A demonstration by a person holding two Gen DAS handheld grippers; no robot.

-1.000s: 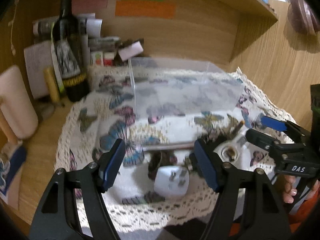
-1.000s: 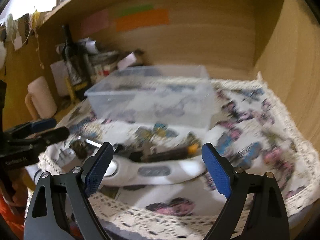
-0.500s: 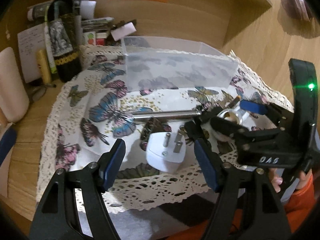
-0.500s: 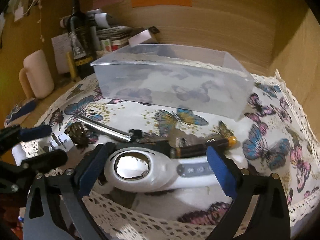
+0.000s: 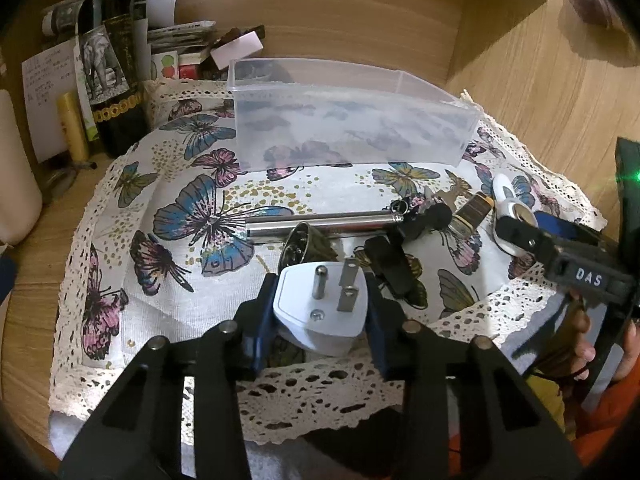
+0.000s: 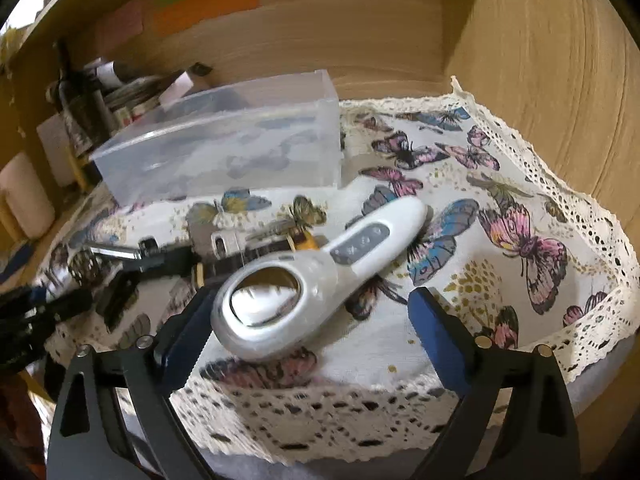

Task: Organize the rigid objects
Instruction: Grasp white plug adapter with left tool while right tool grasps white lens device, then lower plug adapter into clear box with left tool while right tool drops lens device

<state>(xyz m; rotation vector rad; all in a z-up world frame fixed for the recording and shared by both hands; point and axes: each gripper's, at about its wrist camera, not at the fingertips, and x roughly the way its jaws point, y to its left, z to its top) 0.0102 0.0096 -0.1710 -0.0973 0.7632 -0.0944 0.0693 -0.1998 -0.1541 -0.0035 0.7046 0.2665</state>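
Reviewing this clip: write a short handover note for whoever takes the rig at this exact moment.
Left claw: shut on the white plug adapter, near the cloth's front edge.
Right claw: open around the white handheld device, which lies on the butterfly cloth.
Clear bin: nothing visible inside.
Metal tube, battery and small dark items remain on the cloth.
Left: bin everything.

The box [image 5: 352, 120] stands at the back of the cloth [image 5: 132, 208]. The plug [image 5: 324, 308] lies near the front edge, a metal tube [image 5: 320, 224] between them.
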